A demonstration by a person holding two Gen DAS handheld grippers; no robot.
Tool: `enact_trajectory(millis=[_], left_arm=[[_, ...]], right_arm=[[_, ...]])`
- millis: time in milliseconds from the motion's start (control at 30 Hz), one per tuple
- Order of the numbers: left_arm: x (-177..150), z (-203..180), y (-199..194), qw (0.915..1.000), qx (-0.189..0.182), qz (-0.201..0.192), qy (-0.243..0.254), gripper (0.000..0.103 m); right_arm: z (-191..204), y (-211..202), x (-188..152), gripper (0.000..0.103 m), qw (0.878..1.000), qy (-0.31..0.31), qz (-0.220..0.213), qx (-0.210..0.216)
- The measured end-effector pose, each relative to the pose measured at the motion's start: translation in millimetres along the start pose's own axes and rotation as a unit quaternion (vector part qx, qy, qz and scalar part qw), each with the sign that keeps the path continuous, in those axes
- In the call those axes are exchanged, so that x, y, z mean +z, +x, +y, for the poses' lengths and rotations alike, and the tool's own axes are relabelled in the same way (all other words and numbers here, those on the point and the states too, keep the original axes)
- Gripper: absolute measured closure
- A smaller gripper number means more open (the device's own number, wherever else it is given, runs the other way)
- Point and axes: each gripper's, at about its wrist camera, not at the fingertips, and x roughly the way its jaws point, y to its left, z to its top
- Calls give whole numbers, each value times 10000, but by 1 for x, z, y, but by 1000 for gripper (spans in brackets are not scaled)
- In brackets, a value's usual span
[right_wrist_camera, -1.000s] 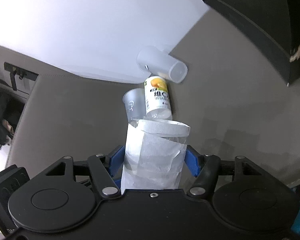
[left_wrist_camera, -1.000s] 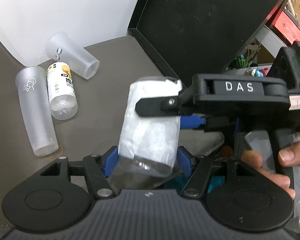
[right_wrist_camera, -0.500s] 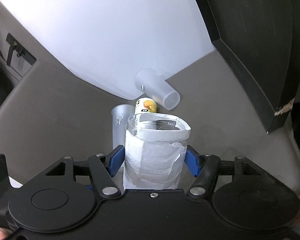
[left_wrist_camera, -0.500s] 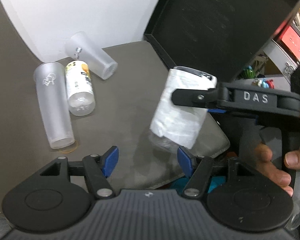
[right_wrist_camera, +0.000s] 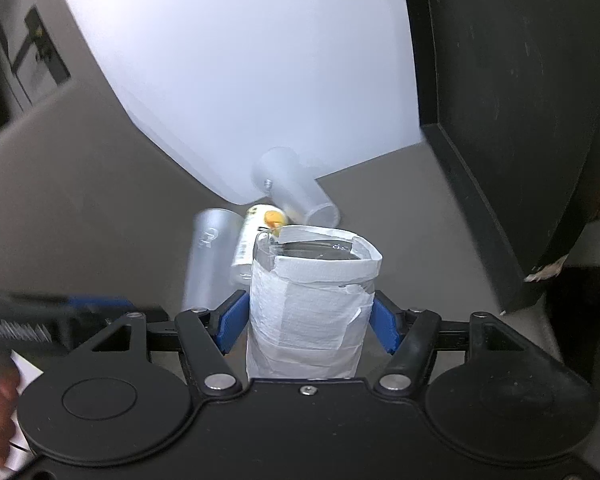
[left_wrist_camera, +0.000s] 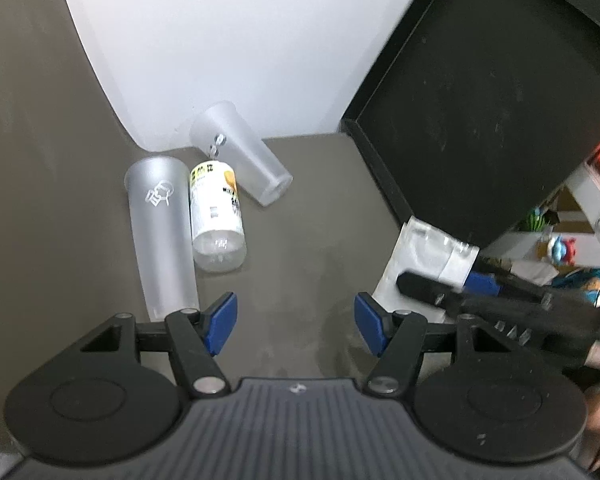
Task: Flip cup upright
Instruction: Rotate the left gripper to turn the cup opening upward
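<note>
Grey-brown table (left_wrist_camera: 308,248) filled the lower field of both views, with a white wall (left_wrist_camera: 220,40) behind it and a black panel (left_wrist_camera: 480,100) standing at the right. Three containers lay on their sides near the wall: a tall frosted cup (left_wrist_camera: 162,236), a shorter frosted cup (left_wrist_camera: 240,160) angled with its mouth toward the panel, and a labelled bottle (left_wrist_camera: 218,216) between them, touching the tall one.

The cup (right_wrist_camera: 310,300) under task, clear with white tape wound round it, was clamped between the blue pads of the right gripper (right_wrist_camera: 308,322). Its open rim pointed up and away from the camera in the right wrist view. In the left wrist view the same cup appeared at the right edge, near the foot of the panel, blurred; whether its base touched the table could not be determined.

The left gripper (left_wrist_camera: 296,322) stood with its jaws wide apart and nothing between them, over bare table.

Assessment: the turning step appeared largely done, and the placing step was in hand. The next move would call for lowering the cup squarely onto its base, then parting the right jaws without tipping it.
</note>
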Motion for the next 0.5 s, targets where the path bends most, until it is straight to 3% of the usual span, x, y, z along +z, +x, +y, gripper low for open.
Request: enact_trajectory(millis=[500], left_arm=[[29, -9, 23, 9972, -633, -46, -392, 43]], right_arm=[[20, 13, -12, 39, 9944, -930, -192, -455]])
